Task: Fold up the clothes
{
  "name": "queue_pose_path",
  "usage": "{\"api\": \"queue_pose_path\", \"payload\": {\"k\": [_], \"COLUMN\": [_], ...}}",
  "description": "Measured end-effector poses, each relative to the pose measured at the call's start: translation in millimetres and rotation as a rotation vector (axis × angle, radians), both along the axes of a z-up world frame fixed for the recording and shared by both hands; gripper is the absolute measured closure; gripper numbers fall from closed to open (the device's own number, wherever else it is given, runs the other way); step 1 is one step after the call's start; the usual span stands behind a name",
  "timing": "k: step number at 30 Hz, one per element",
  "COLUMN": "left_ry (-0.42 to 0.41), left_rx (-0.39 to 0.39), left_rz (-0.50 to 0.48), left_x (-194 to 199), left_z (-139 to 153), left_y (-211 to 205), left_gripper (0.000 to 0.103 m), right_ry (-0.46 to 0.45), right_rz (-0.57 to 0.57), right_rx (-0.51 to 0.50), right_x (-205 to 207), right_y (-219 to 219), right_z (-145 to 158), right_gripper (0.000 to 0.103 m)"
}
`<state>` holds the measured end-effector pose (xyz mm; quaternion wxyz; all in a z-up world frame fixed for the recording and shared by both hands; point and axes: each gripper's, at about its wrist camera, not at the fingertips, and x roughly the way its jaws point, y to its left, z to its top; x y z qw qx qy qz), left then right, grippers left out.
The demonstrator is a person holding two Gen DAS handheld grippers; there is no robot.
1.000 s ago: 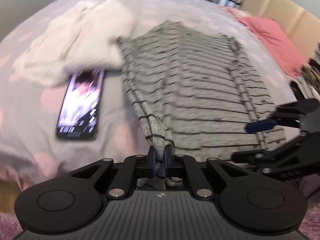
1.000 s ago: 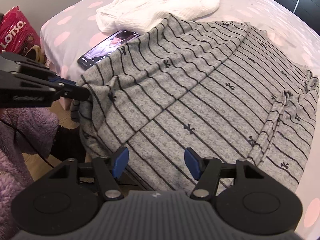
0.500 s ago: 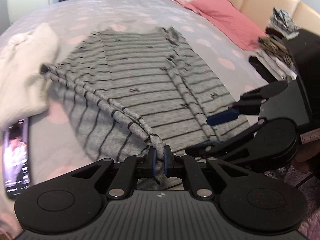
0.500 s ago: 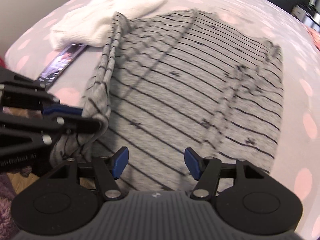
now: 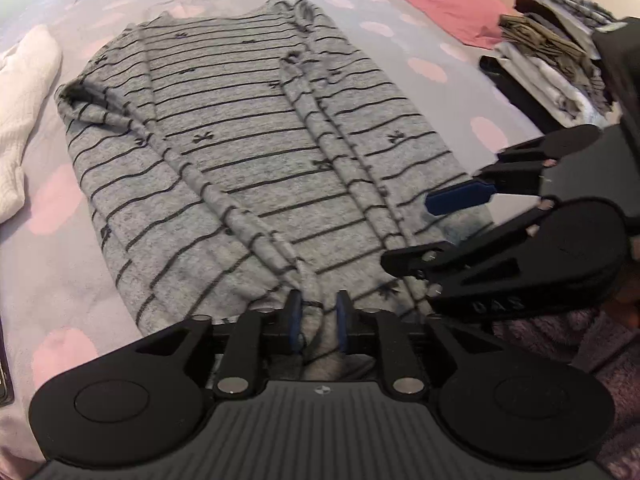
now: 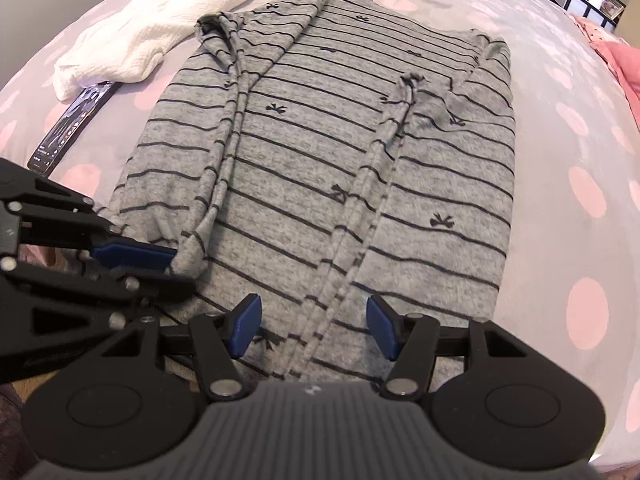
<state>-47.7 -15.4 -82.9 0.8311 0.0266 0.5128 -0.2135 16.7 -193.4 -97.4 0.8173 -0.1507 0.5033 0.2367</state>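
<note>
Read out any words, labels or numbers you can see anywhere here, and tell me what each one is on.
Embossed letters on the black right hand-held gripper: too blurred to read.
Lit screen of the black smartphone on the bed: text too small to read.
Grey striped knit top: no lettering, only bow motifs.

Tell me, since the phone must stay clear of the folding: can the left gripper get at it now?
Probably yes. The phone lies bare on the bedspread beside the striped shirt, only its far end under the white garment. The left gripper has just been opening, though the sleeve is between its jaws.
</note>
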Motion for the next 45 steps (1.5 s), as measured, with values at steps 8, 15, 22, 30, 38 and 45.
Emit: {"api": "queue_pose_path", "payload": {"k": [8,15,22,30,38,45], "left_ry": [-0.056,-0.092,-0.109,-0.054,-0.128,-0.090], "left_rx": [-0.038,-0.017,0.060,0.039,-0.005,-0.061], "left_rz": [-0.012,0.012,0.018,0.009,-0.125,-0.288], "left_x": [-24.8,-43.3,-35.8,-17.3,-38.0,-56.4], "left_z": [27.7,54.4,42.2,2.7,14.2,4.0], "left_y": [11.1,46.8,71.8,72.0,52.7,11.7], "left_gripper": [0.058,0.058,0.055,0.053,0.095,0.095], "right_ry": [-0.018,-0.035,-0.050,-0.045,-0.016,0.042], "right_rz": [0.009,0.024,0.154,0.191,0.134,0.041], "right_rx": [0.020,0.066,0.127,0.079,0.076,0.133], "right_x": [-7.9,-14.7,-27.6,-28.4,-21.6,-14.8], "right_y": [-5.0,-5.3,16.7,33.0,26.3,13.7], "right_z": [4.3,12.3,24.1,18.6,13.3,12.3], "right_gripper": [0.041,0.043,0.054,0.054,0.054,0.052]}}
